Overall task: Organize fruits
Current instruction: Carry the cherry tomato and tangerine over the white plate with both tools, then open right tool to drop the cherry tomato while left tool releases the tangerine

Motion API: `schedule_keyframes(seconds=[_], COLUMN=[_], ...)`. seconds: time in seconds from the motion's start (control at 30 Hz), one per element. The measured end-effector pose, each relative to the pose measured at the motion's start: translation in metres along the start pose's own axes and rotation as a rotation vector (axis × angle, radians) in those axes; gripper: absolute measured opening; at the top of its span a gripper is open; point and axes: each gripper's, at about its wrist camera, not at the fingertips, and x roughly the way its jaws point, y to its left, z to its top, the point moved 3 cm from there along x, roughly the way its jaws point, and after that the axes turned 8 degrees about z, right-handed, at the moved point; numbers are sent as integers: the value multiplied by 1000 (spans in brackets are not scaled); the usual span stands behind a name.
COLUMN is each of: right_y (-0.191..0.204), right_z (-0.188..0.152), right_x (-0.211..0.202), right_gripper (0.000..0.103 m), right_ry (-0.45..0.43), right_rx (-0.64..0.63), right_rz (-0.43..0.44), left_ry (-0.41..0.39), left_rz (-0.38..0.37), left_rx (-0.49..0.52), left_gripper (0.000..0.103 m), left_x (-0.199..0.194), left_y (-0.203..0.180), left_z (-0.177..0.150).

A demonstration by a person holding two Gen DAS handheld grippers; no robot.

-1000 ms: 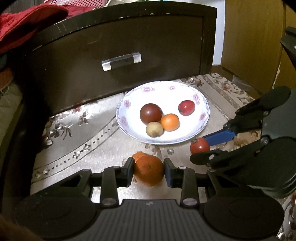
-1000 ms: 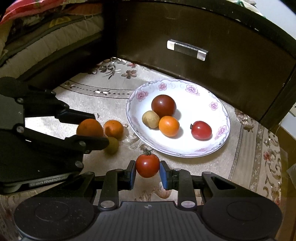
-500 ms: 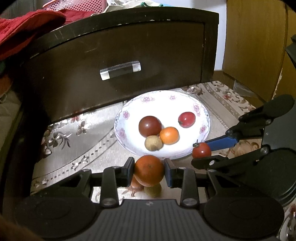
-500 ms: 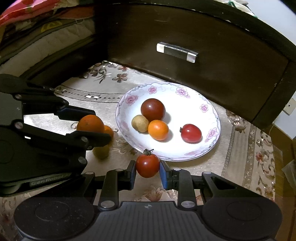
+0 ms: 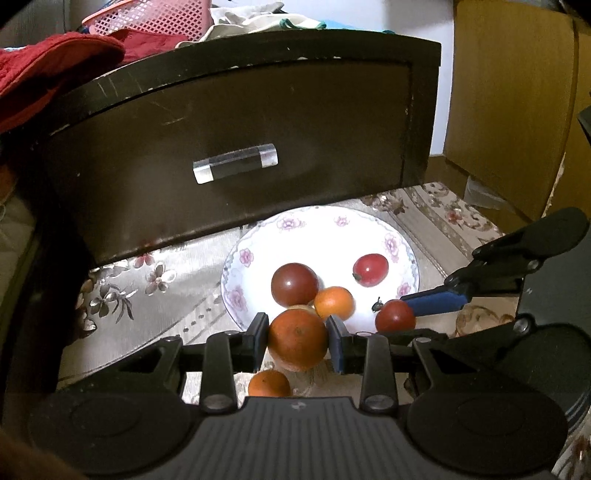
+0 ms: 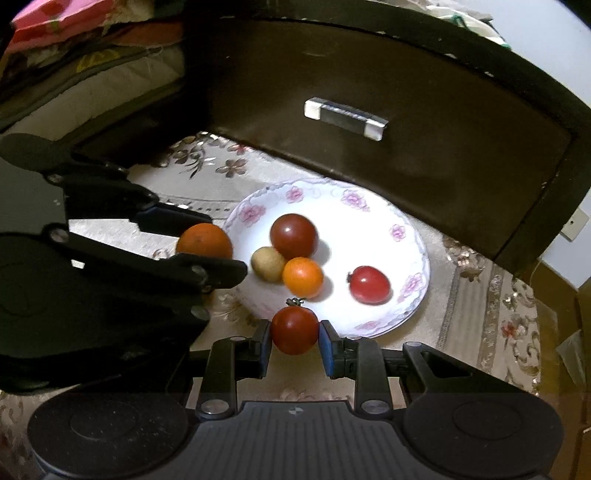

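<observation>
My left gripper (image 5: pixel 297 338) is shut on a large orange (image 5: pixel 297 339), held just above the near left rim of the white flowered plate (image 5: pixel 321 225). My right gripper (image 6: pixel 294 343) is shut on a red tomato (image 6: pixel 294 330) with a stem, held at the near rim of the plate (image 6: pixel 369 210). On the plate lie a dark red tomato (image 6: pixel 294 236), a small orange (image 6: pixel 303 277), a brown round fruit (image 6: pixel 267 263) and a red tomato (image 6: pixel 369 284). A small orange (image 5: pixel 269 384) lies on the cloth below my left gripper.
A dark wooden drawer front (image 5: pixel 236 122) with a clear handle (image 5: pixel 235 168) stands right behind the plate. The floral cloth (image 5: pixel 147 273) covers the surface. A wooden cabinet (image 5: pixel 509 92) stands at the right. Red fabric (image 5: pixel 48 70) and a pink basket (image 5: pixel 147 16) lie above the drawer.
Both grippers have lifted and moved forward toward the plate, each still holding its fruit. The orange and tomato now hang at the plate's near rim.
</observation>
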Motion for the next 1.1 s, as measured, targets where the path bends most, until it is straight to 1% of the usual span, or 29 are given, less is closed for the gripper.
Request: schedule_keyframes(seconds=[0.27,0.53,0.87,1.1], right_y=[-20,-41,-54,-61], right_z=[5,17,31,40], right_x=[6,21,34,44], right_gripper=[23,24,24,27], right_ry=[-10,-28,-60,-84], right_rx=[47,95,83,71], right_rz=[-26,-24,-30,-31], left_ry=[-2,12,-9,-21], left_rz=[1,7,11,5], left_rx=[-19,-56,-84,-120], left_gripper=[39,39,39,39], left_x=[15,38,56,69], left_y=[3,10,15,23], left_z=[9,15,26,29])
